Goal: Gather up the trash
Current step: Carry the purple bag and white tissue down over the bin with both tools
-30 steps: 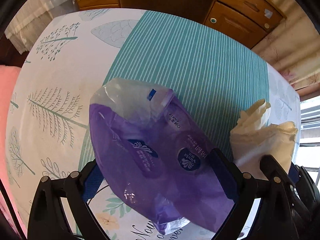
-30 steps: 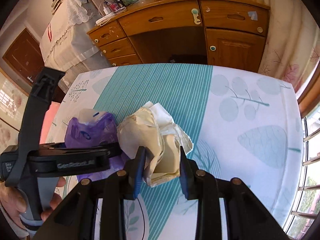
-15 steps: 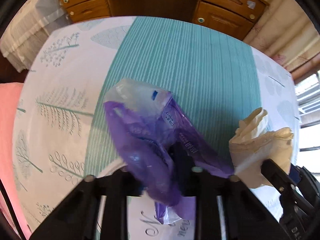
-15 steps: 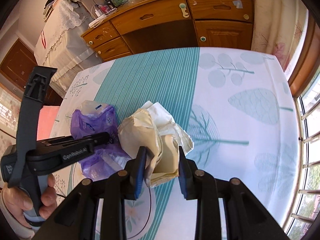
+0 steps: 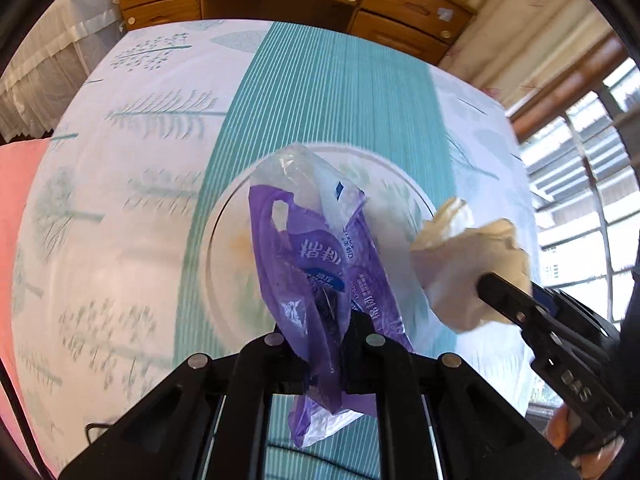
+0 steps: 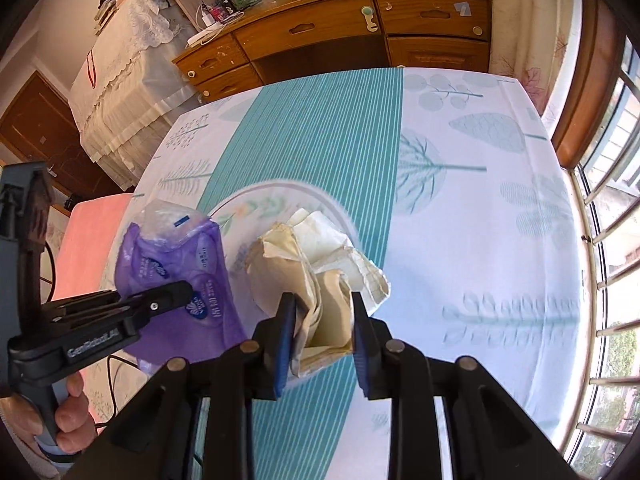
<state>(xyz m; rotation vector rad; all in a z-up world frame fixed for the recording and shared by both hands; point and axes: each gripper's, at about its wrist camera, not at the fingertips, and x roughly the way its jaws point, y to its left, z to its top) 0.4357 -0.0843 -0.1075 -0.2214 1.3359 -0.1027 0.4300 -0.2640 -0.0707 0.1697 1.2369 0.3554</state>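
Hanging from the left claw (image 5: 326,344) is a purple plastic wrapper (image 5: 316,276) with a clear end – the claw is clenched tight on its lower part, and the wrapper is lifted off the table (image 5: 132,208). In the left wrist view its clear end points toward the far edge of the table, and a loose tail droops below the pinch. In the right wrist view the same wrapper (image 6: 176,264) shows at the left, pinched by the left claw (image 6: 180,290), whose handle is held by a hand (image 6: 66,420) at the lower left.

Below both bundles lies a white plate (image 6: 256,200) with a faint flower pattern, set on the teal striped band of the tablecloth (image 6: 320,140), nearer the table's near edge than its far one. In the left wrist view the plate's rim (image 5: 212,256) curves out to the left of the wrapper.

Right of the wrapper, the right claw (image 6: 320,312) is grasping a crumpled wad of cream paper (image 6: 316,264); its jaws have just been closing a little further on the wad, which sits between the blue pads (image 6: 286,320) and bulges out above them. The wad is clear of the table too. In the left wrist view the paper (image 5: 468,268) appears toward the right edge, with one black finger of the right claw across it.

Beyond the far edge of the table stands a wooden cabinet (image 6: 340,36) with drawers – and a barred window (image 6: 608,240) runs along the right side.
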